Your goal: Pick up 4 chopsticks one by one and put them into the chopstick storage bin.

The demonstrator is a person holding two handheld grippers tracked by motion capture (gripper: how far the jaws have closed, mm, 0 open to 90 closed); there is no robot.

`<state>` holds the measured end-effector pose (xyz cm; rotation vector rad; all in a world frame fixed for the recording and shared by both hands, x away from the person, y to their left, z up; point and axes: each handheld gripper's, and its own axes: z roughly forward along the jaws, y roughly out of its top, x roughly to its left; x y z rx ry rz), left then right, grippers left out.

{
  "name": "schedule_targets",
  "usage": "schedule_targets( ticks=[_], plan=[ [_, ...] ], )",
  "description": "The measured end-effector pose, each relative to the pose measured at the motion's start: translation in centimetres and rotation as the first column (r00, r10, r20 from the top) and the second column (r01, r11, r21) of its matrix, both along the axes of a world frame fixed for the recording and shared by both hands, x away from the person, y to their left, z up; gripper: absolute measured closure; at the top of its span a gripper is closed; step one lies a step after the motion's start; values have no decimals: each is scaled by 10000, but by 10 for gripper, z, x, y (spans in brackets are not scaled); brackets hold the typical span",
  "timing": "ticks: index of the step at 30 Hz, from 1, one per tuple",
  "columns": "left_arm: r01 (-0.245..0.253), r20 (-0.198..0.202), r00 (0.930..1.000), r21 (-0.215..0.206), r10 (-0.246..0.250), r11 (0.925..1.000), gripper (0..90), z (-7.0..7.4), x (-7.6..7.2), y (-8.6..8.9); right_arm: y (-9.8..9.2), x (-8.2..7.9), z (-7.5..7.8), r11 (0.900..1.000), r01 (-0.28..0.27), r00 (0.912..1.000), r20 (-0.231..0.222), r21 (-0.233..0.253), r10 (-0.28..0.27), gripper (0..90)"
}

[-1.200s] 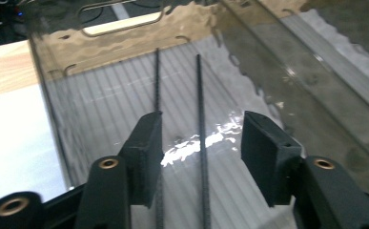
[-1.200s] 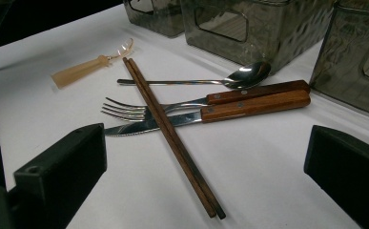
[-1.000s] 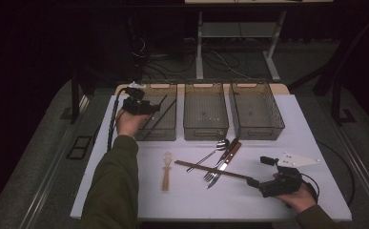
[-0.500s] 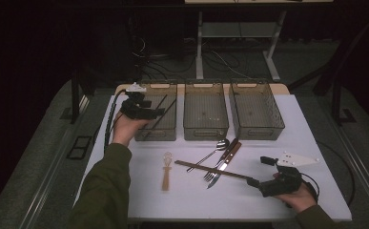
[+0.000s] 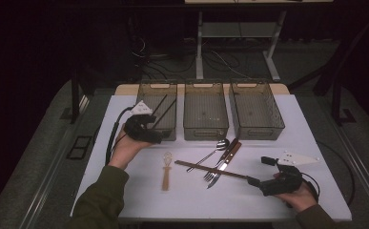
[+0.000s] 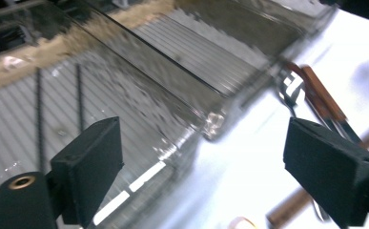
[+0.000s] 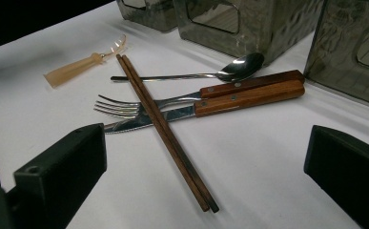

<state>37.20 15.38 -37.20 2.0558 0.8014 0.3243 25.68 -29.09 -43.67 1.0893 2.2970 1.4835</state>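
My left gripper (image 5: 153, 130) hovers open at the front of the left bin (image 5: 146, 90), with nothing between its jaws. Two black chopsticks (image 5: 160, 106) lie slanted inside that bin; in the left gripper view the black chopsticks (image 6: 39, 112) show through the ribbed floor behind the open gripper (image 6: 210, 176). My right gripper (image 5: 261, 171) rests open near the table's front right. Just beyond the right gripper (image 7: 203, 188) lie brown wooden chopsticks (image 7: 165, 129) across a fork (image 7: 125, 106) and a knife (image 7: 239, 101), both wooden-handled, with a steel spoon (image 7: 220, 72) behind.
A pale beige small fork (image 5: 166, 169) lies alone left of the pile. The middle bin (image 5: 206, 125) and the right bin (image 5: 257, 129) stand side by side at the back of the white table (image 5: 125, 191). Cables trail from both grippers.
My left gripper has drawn back from over the left bin toward the person and a little lower. The right gripper and the cutlery pile have stayed put.
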Motion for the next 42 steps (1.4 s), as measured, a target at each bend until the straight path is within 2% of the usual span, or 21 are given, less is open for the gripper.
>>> schedule_targets(
  ticks=[2, 8, 12, 18, 26, 28, 34, 37, 42],
  plan=[
    [152, 17, 9999, -173, -152, 9997, 105, -5, -9, 0, 0, 0, 0, 10000, -5, 10000, -3, -26, 5, 2],
    [415, 122, 9991, -206, -413, 9989, 96, -19, -34, 3, 0, 0, 1, 9998, -119, 9997, -210, -147, 116, 2],
    [522, 94, 9986, -91, -521, 9986, 31, -26, -48, 5, 0, 2, 1, 9994, -223, 9991, -362, -264, 213, 2],
    [790, 104, 9969, -572, -785, 9952, 0, -40, -72, 12, -1, 0, 2, 9993, -170, 9997, -179, -327, 165, 2],
    [1027, 158, 9947, -1167, -1015, 9879, 0, -51, -88, 18, -1, -2, 7, 9982, -223, 9997, -83, -560, 218, 2],
    [1066, -15, 9942, -1321, -1077, 9855, 0, -54, -92, 18, -1, -2, 8, 9979, -242, 9997, -64, -608, 238, 3],
    [1249, -94, 9919, -1224, -1270, 9846, 0, -60, -102, 16, 2, 0, 12, 9935, -508, 9984, -291, -1017, 480, 3],
    [1192, -53, 9927, -1062, -1205, 9872, 0, -61, -103, 16, 5, 3, 15, 9924, -627, 9978, -260, -1062, 602, 3],
    [1253, -103, 9918, -1085, -1272, 9862, 0, -61, -102, 14, 9, 9, 16, 9899, -739, 9966, -441, -1211, 690, 3]
  ],
)
